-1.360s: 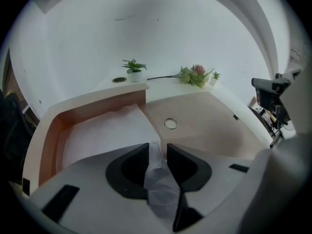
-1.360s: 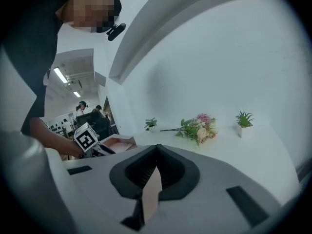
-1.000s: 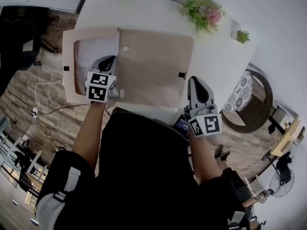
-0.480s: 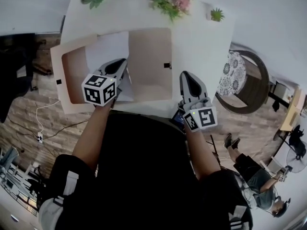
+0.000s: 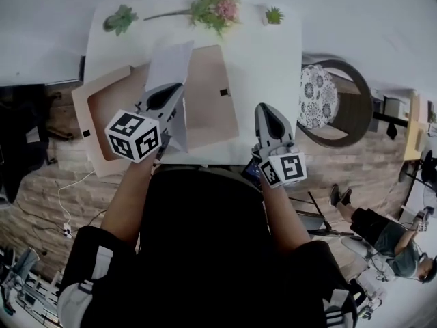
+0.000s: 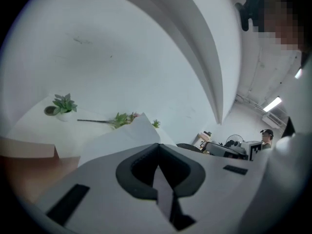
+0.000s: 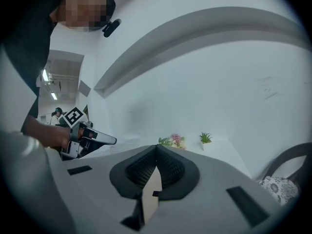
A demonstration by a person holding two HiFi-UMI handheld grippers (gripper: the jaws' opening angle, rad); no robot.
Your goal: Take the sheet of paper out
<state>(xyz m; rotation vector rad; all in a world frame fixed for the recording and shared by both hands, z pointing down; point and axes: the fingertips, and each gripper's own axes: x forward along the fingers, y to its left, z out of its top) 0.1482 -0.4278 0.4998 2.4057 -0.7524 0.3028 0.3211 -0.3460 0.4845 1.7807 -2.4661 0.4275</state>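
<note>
A brown folder (image 5: 212, 94) lies open on the white table (image 5: 270, 67), and its left flap (image 5: 102, 111) hangs past the table's edge. My left gripper (image 5: 179, 87) is raised above the folder, shut on the white sheet of paper (image 5: 169, 63), which stands up clear of it. In the left gripper view the jaws (image 6: 158, 145) meet, with the sheet (image 6: 129, 135) sticking out beyond them. My right gripper (image 5: 263, 109) hovers over the table's near edge, to the right of the folder; its jaws (image 7: 157, 146) are shut with nothing between them.
Along the table's far edge stand a green plant (image 5: 121, 19), a flower sprig (image 5: 215, 9) and a small potted plant (image 5: 274, 14). A round chair with a patterned cushion (image 5: 321, 94) is at the right. A dark device (image 5: 254, 173) sits at the near edge.
My left gripper has risen and drawn the sheet up out of the folder. The right gripper has lifted a little beside the folder.
</note>
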